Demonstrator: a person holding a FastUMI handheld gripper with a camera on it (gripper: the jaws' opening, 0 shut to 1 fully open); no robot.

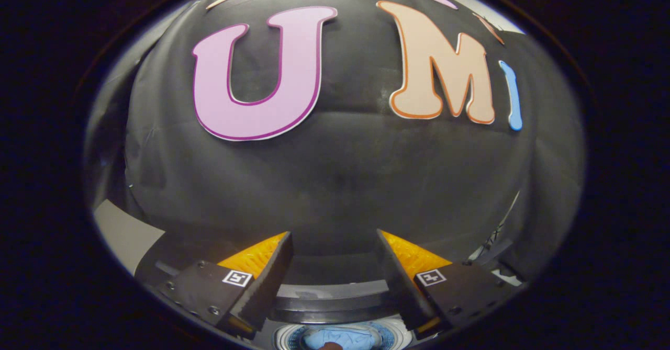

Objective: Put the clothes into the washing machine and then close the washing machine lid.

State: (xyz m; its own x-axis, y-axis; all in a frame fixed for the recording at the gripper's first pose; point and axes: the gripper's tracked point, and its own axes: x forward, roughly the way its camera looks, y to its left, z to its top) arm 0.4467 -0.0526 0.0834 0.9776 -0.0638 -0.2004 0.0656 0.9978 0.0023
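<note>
below the tool, between the bases of its fingers, one round washing machine opening shows, with one light blue piece of clothing lying inside the drum. count: one garment visible, crumpled, sitting within the pale ring of the drum rim; a small dark reddish spot sits at its near edge, too small to identify. one dark curved band, the washing machine's top edge or lid, runs across just beyond the opening between the two fingers; cannot tell which it is. tool state: two fingers spread well apart, nothing between them, nothing touched by either. each finger carries one small square marker, two markers in total. the fingers aim forward over the machine toward the black cloth wall of the booth, which hangs just beyond. one pale grey flat surface, possibly a worktop or panel, shows off to the left of the left finger.
</note>
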